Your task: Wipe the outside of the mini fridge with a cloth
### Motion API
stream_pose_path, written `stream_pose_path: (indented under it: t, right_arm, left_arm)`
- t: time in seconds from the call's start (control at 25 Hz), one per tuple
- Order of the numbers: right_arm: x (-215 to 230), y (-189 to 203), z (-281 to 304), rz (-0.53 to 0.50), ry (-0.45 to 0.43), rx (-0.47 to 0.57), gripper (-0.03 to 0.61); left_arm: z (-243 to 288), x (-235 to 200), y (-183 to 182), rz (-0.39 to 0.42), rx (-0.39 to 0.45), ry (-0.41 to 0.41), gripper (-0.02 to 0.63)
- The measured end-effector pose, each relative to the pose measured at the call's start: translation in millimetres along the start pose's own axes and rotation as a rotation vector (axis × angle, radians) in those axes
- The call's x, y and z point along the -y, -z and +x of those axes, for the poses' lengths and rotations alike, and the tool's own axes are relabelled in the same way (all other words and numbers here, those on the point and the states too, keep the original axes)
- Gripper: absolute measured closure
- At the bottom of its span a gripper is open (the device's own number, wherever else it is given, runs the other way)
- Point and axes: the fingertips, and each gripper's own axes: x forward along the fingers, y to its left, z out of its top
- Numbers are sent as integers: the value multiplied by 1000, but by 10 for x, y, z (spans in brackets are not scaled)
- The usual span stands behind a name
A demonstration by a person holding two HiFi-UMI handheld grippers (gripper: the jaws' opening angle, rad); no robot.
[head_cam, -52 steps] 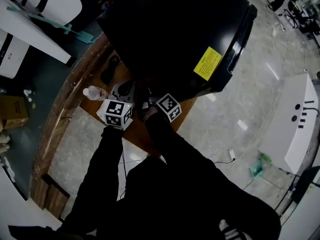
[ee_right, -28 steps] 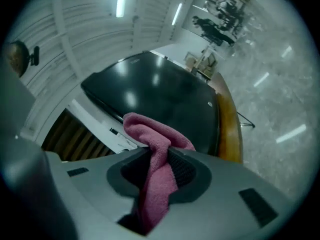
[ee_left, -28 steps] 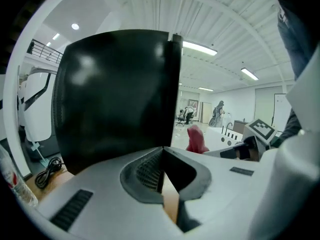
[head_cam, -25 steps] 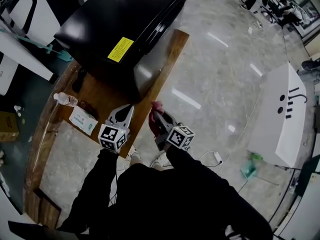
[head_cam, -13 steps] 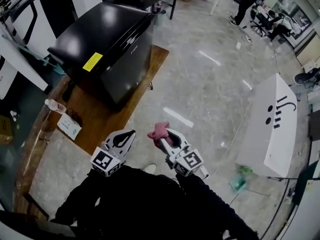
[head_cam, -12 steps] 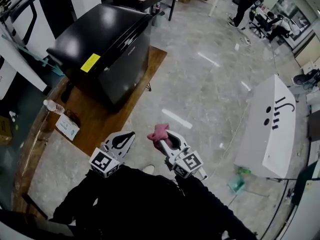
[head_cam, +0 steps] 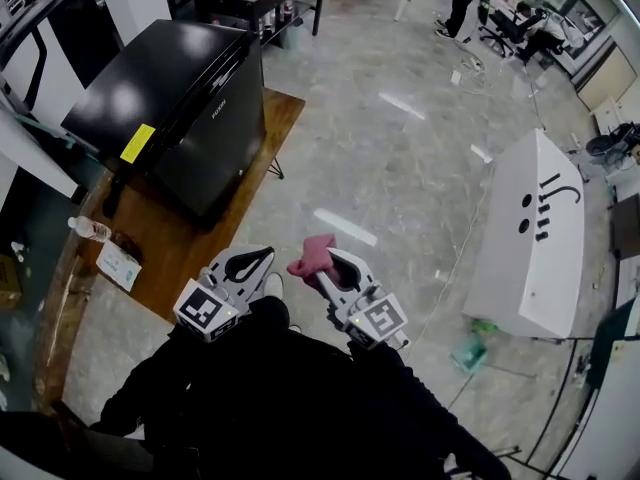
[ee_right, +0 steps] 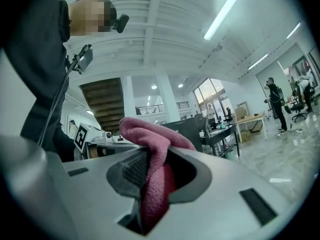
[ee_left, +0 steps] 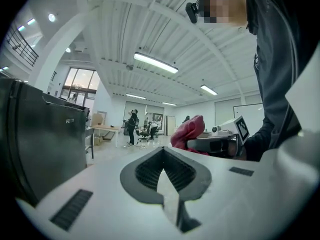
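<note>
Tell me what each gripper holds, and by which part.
Right gripper: shut on the pink fuzzy cloth, pinched along a bunched fold, its end bulging past the tips. Left gripper: shut, empty.

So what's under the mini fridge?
A wooden platform, which also carries a water bottle and a packet. The part directly beneath the mini fridge is covered.

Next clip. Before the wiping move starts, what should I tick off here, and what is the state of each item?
1. Cloth clamped in right gripper: ok.
2. Left gripper shut with nothing between its fingers: ok.
3. Mini fridge door closed: ok.
4. Cloth in contact with the fridge: not ok, both grippers are held well short of it.
5. Bottle out of the wiping path: cannot tell, it lies close beside the fridge.
6. Cloth damp or dry: cannot tell.
</note>
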Motion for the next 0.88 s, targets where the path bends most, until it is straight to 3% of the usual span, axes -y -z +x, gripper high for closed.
stream_pose_path:
  t: [0.6,0.88]
  right_arm:
    - [1759,-703,1232,-45,-27,3,480]
    - [2483,-802,1646,-8,-80,14,480]
  left_arm:
    - [1688,-1456,-440,-24,81,32,609]
    - [2247,-2005,-520,-21,42,-35,609]
